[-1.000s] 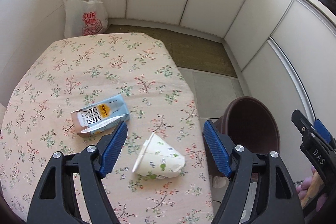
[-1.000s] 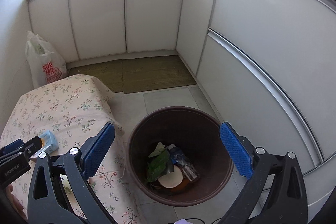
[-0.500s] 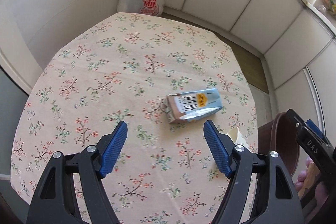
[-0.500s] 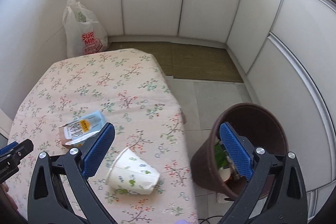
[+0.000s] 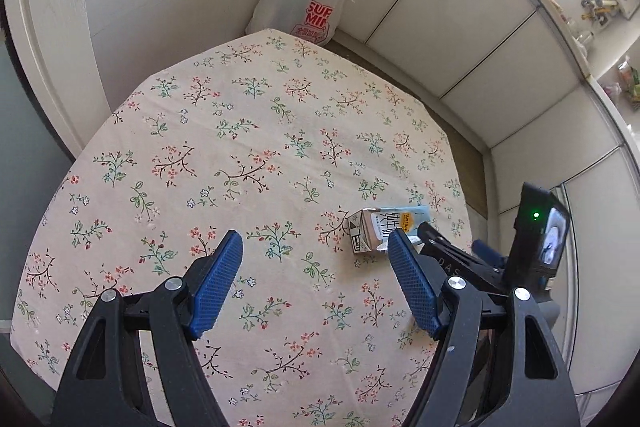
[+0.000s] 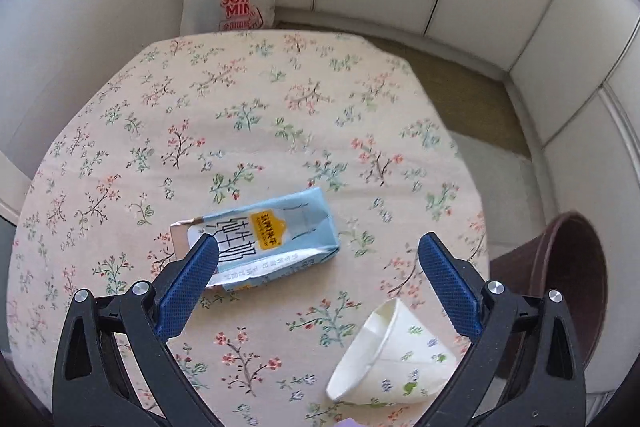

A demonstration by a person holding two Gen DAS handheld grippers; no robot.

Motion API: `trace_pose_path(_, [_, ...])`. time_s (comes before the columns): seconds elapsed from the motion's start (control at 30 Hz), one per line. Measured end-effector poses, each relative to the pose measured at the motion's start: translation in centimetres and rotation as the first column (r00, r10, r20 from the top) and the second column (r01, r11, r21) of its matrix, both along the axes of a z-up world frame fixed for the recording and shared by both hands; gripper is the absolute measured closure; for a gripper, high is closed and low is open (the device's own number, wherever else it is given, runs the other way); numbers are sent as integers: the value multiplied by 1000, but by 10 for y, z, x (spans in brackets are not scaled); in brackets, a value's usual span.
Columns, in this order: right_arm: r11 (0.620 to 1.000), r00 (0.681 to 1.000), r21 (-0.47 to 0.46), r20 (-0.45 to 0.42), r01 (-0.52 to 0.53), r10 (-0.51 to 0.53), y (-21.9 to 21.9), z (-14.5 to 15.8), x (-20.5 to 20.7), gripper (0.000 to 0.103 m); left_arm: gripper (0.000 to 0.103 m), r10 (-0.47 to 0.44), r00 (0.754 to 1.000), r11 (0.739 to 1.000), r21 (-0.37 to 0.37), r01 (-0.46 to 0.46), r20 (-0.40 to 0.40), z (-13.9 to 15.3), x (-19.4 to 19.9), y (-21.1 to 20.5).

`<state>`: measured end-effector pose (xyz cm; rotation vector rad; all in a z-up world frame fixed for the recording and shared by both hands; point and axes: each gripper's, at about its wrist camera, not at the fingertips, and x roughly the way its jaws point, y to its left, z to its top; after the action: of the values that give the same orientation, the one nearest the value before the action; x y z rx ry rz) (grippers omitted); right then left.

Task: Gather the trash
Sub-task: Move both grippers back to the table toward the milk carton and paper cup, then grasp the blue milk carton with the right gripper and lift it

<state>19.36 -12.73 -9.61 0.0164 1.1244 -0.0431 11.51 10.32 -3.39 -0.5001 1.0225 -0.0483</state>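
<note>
Right wrist view: the right tool (image 6: pixel 318 267) hangs over the floral tabletop (image 6: pixel 280 115), jaws apart and empty, positioned above the flattened milk carton (image 6: pixel 264 243) and tipped paper cup (image 6: pixel 394 359), presumably to carry either to the brown bin (image 6: pixel 568 287) beside the edge; the left tool (image 5: pixel 316 279) likewise stands apart, holding nothing.

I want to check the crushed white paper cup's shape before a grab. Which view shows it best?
The right wrist view: the crushed white paper cup lies on its side on the floral tablecloth, in full sight below the open right gripper. The left wrist view does not show it.
</note>
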Motion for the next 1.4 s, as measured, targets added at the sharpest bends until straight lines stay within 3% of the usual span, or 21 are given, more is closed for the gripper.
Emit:
trace_pose_path(0.07, [994,997,84,-45,72,-68,-5,-5,4,7,29,1,1000,1000,-12,-1,0,1,0,4])
trace_pose_path(0.17, [976,988,151,-47,156,-150,-6,-2,9,7,26,12,1000,999,-33,-13,-8,-2,1,9])
trace_pose_path(0.27, [939,966,231,-105,255,-236,-7,-8,18,7,26,11,1000,999,-47,-12,-15,-4,1,11])
trace_pose_path(0.47, [902,916,203,-217,380,-337,-3,-50,36,7,26,-8,1000,999,-35,8,-11,-4,-3,14])
trace_pose_path(0.6, [899,906,208,-269,385,-326,1,-67,45,6,26,10,1000,999,-45,-11,-21,-7,-3,23])
trace_pose_path(0.67, [905,913,195,-242,377,-328,5,-67,45,6,26,17,999,999,-47,-19,-27,-8,-3,26])
trace_pose_path(0.77, [924,934,185,-199,334,-298,15,-63,44,20,26,12,999,998,-57,-14,-34,-10,-2,26])
trace_pose_path(0.83, [938,949,182,-175,293,-263,22,-61,46,38,26,5,999,999,-53,-7,-35,-11,-3,25])
trace_pose_path(0.9, [940,957,208,-163,269,-238,25,-59,45,49,26,5,999,999,-50,-7,-39,-11,-3,25])
trace_pose_path(1.17, [931,971,286,-135,228,-196,15,-46,39,51,26,2,998,998,-70,-6,-64,-17,-2,23])
trace_pose_path(1.4, [932,981,307,-41,191,-187,-5,-7,29,50,26,-14,998,997,-70,10,-62,-18,2,13])
